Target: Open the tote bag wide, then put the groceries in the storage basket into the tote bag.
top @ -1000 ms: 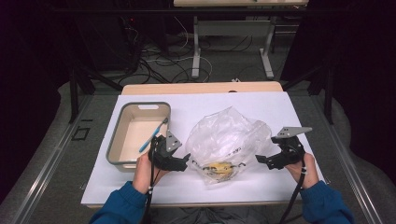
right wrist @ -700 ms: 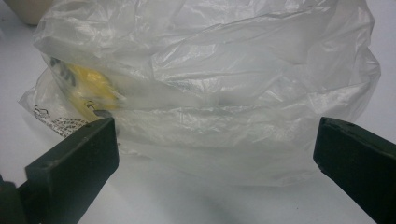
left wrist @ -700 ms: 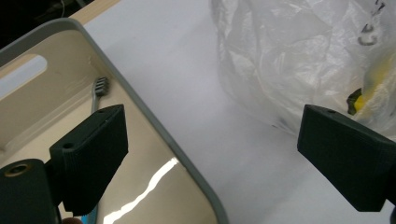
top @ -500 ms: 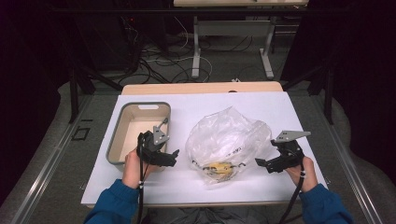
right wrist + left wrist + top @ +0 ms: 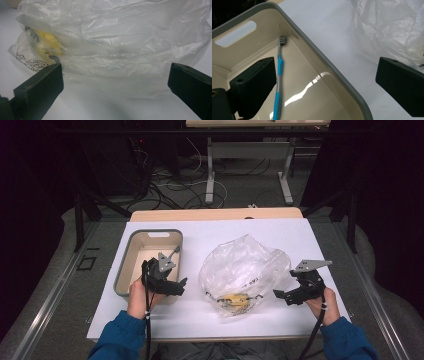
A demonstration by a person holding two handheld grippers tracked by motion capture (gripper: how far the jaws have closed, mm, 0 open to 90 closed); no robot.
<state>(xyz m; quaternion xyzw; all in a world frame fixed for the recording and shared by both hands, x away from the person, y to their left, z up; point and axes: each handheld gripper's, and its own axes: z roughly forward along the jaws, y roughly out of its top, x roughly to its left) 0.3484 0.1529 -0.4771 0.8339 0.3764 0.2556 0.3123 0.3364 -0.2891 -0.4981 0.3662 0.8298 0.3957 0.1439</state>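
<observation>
A blue and grey toothbrush (image 5: pixel 279 75) lies inside the beige tray (image 5: pixel 150 233) with a grey rim (image 5: pixel 324 62), head against the right wall. My left gripper (image 5: pixel 181 287) hovers over the tray's near right corner. Its jaws have just been opening and stand open, holding nothing; the rim runs below the gap. A crumpled clear plastic bag (image 5: pixel 240 270) sits mid-table with a yellow item (image 5: pixel 235 299) inside, also seen as a yellow item (image 5: pixel 48 41) through the bag (image 5: pixel 120 50). My right gripper (image 5: pixel 281 296) stays open just right of the bag, jaws pointing at it.
The white table top (image 5: pixel 210 235) extends around tray and bag, with a wooden strip (image 5: pixel 215 214) at its far edge. The bag's side (image 5: pixel 387 27) rises close to the right of the tray. Desk legs and cables lie on the floor beyond.
My left gripper has moved left, away from the bag, to the tray's near right corner, and its jaws have spread wider. The right gripper has kept still.
</observation>
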